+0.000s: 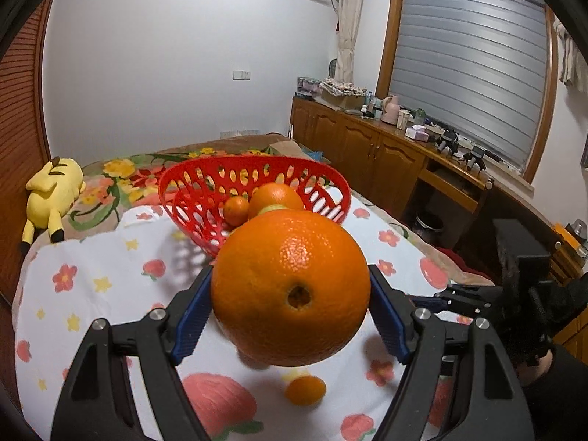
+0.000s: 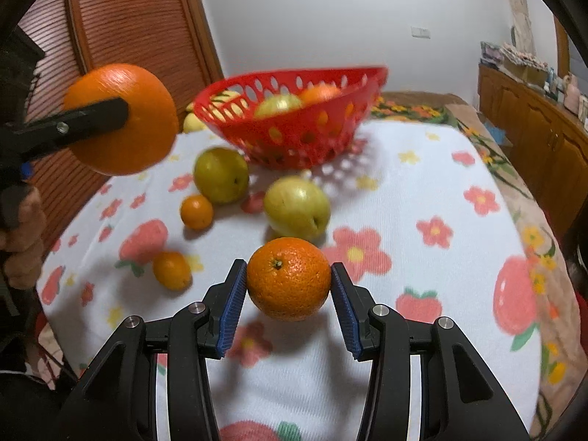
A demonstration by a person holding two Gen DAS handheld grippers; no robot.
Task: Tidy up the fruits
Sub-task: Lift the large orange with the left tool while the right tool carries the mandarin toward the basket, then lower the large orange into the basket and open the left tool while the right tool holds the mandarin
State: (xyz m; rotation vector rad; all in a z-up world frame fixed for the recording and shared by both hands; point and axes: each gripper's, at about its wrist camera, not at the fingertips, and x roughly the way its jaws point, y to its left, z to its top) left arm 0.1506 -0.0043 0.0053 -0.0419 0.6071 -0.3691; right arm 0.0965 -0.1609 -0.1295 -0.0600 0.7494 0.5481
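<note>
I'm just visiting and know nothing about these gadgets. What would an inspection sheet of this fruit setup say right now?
Surface: white floral cloth spread over a bed.
Job's things: red basket holding some fruit; two green apples and two small oranges loose on the cloth.
Clutter: yellow plush toy beside the cloth.
Grippers: left gripper holds a large orange off the cloth; right gripper is closed on a medium orange.
Cables: nothing seen.
Surroundings: wooden cabinets with assorted items on top, window blind, slatted wooden door.
</note>
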